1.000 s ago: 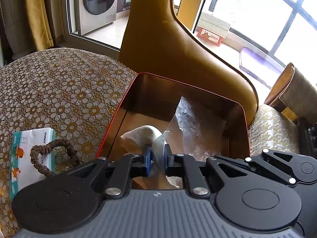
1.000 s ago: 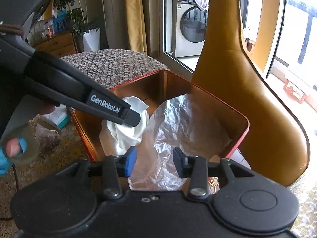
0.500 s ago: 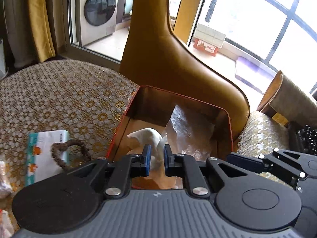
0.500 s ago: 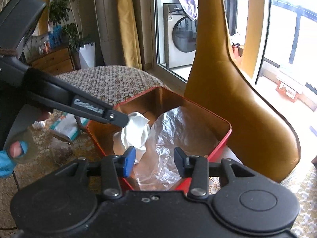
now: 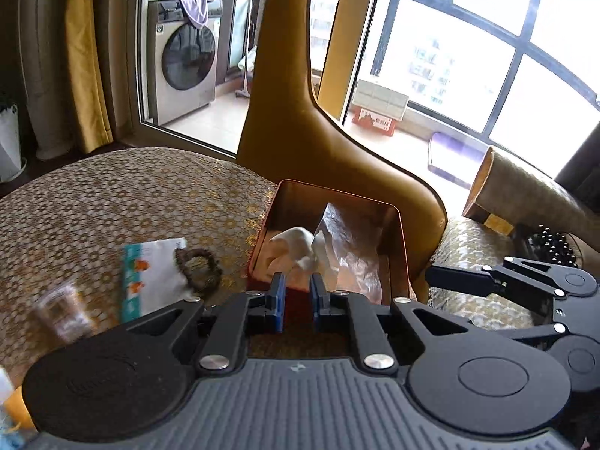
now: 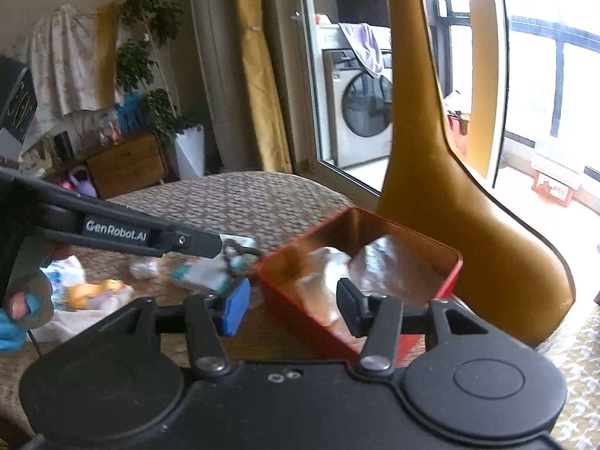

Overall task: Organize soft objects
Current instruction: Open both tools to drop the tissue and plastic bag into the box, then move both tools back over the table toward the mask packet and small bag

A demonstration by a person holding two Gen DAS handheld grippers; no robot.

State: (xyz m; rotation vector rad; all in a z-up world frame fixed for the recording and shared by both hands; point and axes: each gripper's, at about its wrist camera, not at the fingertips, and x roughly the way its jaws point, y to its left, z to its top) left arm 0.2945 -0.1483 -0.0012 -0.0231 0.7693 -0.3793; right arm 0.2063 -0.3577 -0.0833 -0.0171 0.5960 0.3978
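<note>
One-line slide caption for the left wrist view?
Empty left gripper above red metal tin holding white cloth and crinkled clear plastic.

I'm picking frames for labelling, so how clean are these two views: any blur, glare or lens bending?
Left wrist view: the window is blown out white, the clear cup at the left edge is motion-smeared, and the frame bars curve from the fisheye. Right wrist view: softer all over, the red tin and table clutter are blurred; bright panes at right.

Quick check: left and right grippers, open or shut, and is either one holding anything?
Left gripper: shut, nothing between its pads.
Right gripper: open, jaws just been opening, holding nothing; the red box sits beyond it.
</note>
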